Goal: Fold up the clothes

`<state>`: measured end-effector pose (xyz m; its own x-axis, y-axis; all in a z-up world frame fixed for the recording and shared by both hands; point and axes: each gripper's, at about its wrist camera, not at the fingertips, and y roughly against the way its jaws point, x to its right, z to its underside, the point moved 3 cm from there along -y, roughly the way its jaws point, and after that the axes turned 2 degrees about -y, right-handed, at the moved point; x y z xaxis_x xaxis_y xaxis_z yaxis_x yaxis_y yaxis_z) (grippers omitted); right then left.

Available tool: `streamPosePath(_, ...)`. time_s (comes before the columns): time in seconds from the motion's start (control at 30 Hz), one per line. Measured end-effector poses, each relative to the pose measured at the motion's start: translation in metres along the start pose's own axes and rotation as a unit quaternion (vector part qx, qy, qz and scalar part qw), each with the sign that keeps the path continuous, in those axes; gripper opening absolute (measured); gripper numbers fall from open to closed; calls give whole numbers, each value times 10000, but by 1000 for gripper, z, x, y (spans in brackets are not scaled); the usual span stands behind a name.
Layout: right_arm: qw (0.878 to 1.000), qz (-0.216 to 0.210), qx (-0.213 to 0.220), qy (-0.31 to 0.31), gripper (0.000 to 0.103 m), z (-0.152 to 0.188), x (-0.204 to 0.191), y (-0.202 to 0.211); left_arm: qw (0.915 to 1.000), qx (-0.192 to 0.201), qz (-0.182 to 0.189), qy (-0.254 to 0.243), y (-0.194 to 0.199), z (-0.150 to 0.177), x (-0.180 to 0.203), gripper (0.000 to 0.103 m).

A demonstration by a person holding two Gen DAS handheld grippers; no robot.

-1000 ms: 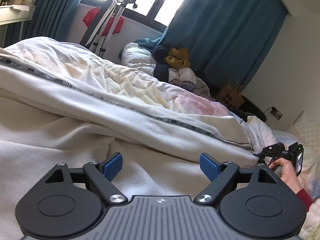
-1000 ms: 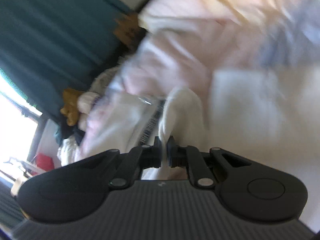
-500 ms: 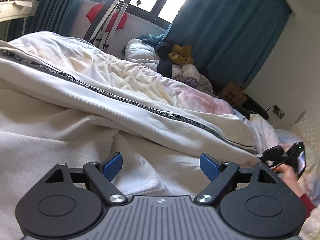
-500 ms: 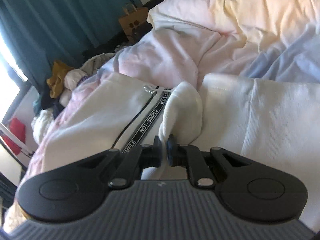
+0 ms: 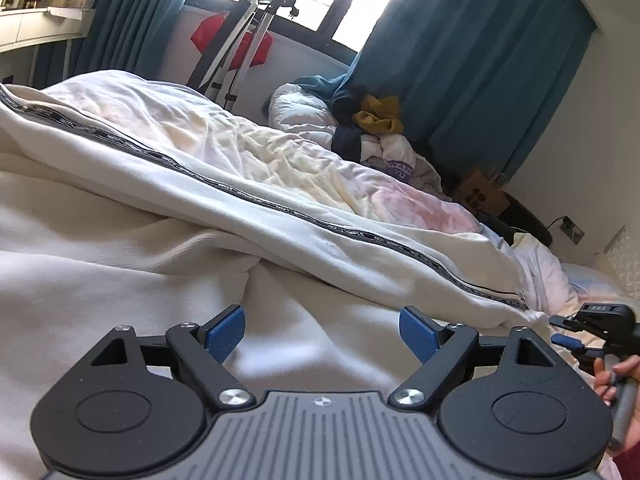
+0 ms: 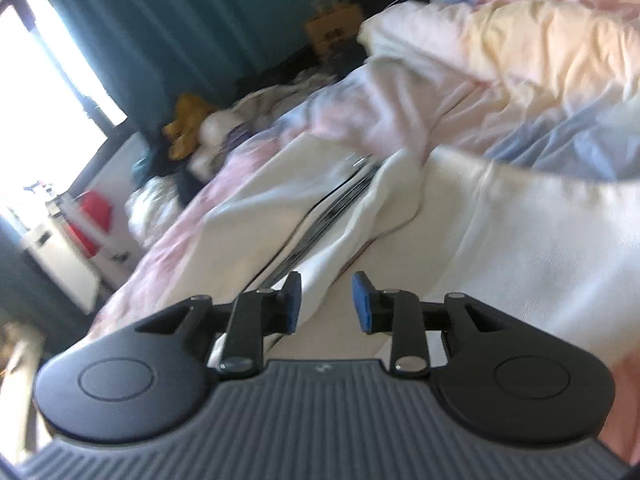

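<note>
A cream-white zip jacket (image 5: 280,216) with a black lettered band along its zipper lies spread over the bed; the right wrist view shows it too, as the jacket (image 6: 520,248). My left gripper (image 5: 322,330) hovers low over the white cloth, jaws wide open and empty. My right gripper (image 6: 326,303) is opening, its blue pads apart with nothing between them; the jacket's folded edge (image 6: 384,200) lies just beyond the tips. In the left wrist view the right gripper (image 5: 576,330) shows at the far right, held by a hand (image 5: 612,372).
A rumpled pastel duvet (image 5: 288,160) covers the bed. A heap of clothes (image 5: 376,132) sits by the teal curtain (image 5: 472,64). A folded rack (image 5: 240,40) leans under the window. A cardboard box (image 5: 478,196) stands by the wall.
The right gripper was shut on a fold of the white jacket; it has let go, its jaws have parted, and it has pulled back and rolled. The left gripper stayed almost still.
</note>
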<state>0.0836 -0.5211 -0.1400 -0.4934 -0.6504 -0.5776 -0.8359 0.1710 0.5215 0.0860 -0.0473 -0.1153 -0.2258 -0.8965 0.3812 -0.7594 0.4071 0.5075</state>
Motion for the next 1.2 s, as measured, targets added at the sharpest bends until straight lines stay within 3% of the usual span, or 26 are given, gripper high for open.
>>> streamPosePath(0.13, 9982, -455, -168, 363, 33, 36, -32, 33, 9999, -29, -13, -143, 15, -8, 0, 86)
streamPosePath(0.2, 9965, -609, -230, 519, 41, 53, -45, 42, 9991, -55, -17, -430, 17, -17, 2, 86)
streamPosePath(0.27, 9944, -713, -275, 733, 62, 67, -58, 44, 9971, -85, -18, -756, 18, -26, 5, 86)
streamPosePath(0.37, 9917, -772, -371, 958, 74, 79, -70, 36, 9954, -204, 38, -931, 9, -44, 4, 86)
streamPosePath(0.53, 9855, -772, -654, 1361, 73, 97, -85, 17, 9880, -485, 185, -1458, -23, -76, -1, 86)
streamPosePath(0.63, 9832, -825, -629, 1500, 73, 100, -90, 12, 9743, -695, 352, -2112, -53, -98, 1, 87)
streamPosePath(0.77, 9863, -874, -701, 1210, 74, 99, -86, 5, 9582, -817, 510, -2692, -100, -132, 3, 88)
streamPosePath(0.9, 9898, -763, -669, 996, 74, 94, -84, -5, 9299, -1207, 665, -3409, -159, -159, 14, 88)
streamPosePath(0.97, 9903, -765, -614, 982, 74, 93, -84, -8, 9255, -1452, 676, -3432, -191, -171, 14, 88)
streamPosePath(1.03, 9905, -729, -617, 991, 74, 94, -83, -13, 9222, -1883, 933, -3248, -218, -174, 13, 85)
streamPosePath(1.13, 9911, -732, -728, 834, 73, 94, -80, -21, 9013, -2417, 1263, -3366, -252, -164, 19, 82)
streamPosePath(1.2, 9916, -752, -732, 752, 74, 92, -80, -24, 8856, -2739, 1273, -3529, -273, -154, 24, 71)
